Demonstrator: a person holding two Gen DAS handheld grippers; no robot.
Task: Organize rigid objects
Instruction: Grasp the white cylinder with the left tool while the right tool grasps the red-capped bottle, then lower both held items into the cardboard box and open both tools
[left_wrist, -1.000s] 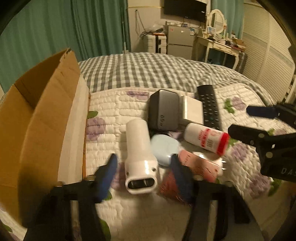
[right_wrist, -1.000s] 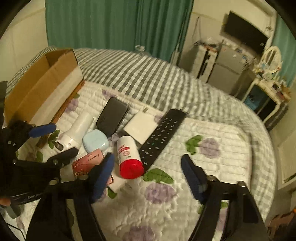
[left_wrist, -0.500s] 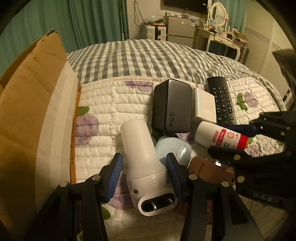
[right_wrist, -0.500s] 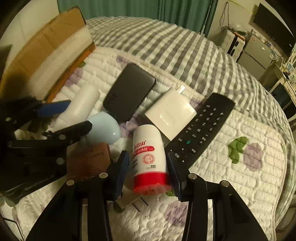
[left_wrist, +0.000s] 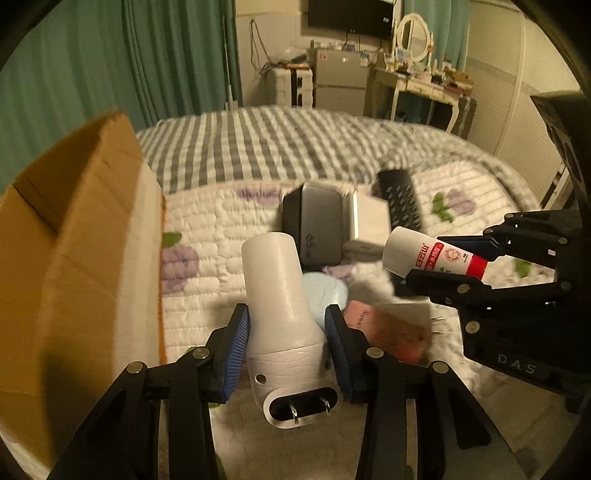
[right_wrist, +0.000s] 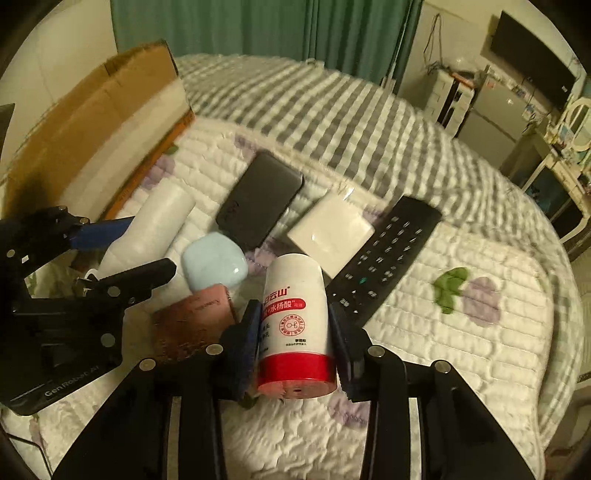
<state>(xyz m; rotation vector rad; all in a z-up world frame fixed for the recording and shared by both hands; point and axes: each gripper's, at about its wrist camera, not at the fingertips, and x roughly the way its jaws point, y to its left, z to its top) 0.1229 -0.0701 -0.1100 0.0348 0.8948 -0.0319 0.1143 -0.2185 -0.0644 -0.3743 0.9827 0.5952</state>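
Observation:
My left gripper (left_wrist: 288, 350) is shut on a white plug-in device (left_wrist: 284, 314) with two prongs facing the camera, lifted off the quilt; it also shows in the right wrist view (right_wrist: 147, 232). My right gripper (right_wrist: 293, 347) is shut on a white bottle with a red cap (right_wrist: 295, 321), also seen in the left wrist view (left_wrist: 428, 256). On the quilt lie a light blue case (right_wrist: 214, 266), a pink box (right_wrist: 192, 317), a black power bank (right_wrist: 258, 203), a white charger (right_wrist: 330, 230) and a black remote (right_wrist: 384, 258).
An open cardboard box (left_wrist: 74, 240) stands at the left on the bed, also in the right wrist view (right_wrist: 92, 122). The quilted bedspread (right_wrist: 461, 350) extends to the right. Furniture and a TV stand along the far wall.
Both grippers have closed on their objects and lifted them: the left on the white plug-in device, the right on the red-capped bottle. Both cameras have pulled back and up.

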